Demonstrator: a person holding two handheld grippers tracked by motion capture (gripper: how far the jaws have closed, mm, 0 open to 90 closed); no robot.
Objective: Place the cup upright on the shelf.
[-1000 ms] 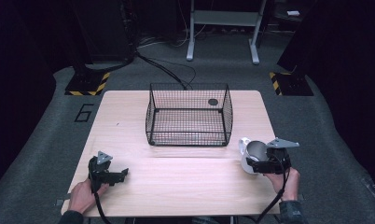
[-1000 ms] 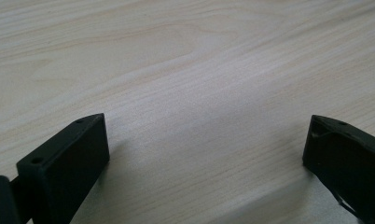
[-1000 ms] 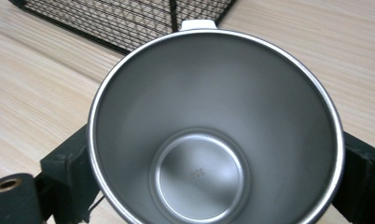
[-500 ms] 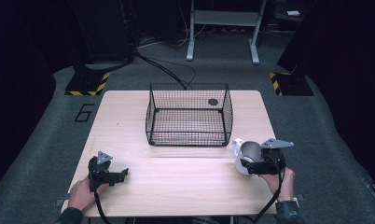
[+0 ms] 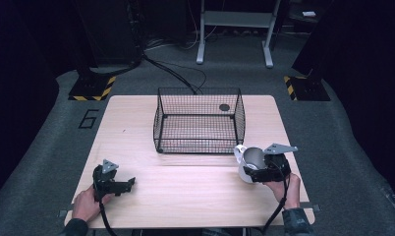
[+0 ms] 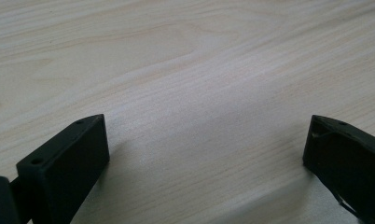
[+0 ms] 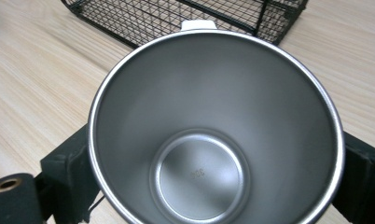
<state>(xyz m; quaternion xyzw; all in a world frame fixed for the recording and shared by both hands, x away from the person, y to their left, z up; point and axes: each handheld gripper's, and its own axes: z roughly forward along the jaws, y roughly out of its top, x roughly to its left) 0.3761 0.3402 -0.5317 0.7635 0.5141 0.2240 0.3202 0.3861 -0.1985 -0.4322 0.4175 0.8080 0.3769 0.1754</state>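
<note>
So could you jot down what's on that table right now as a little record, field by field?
Table: light wood
Basket: black wire, near the table's middle, nothing inside
Cup: metal, white outside, empty, held just in front of the basket's right corner
Right hand-held gripper: jaws closed on the cup's sides
Left hand-held gripper: jaws wide apart, nothing between them, low over bare wood
Small dark spot: on the table behind the basket, too small to identify
</note>
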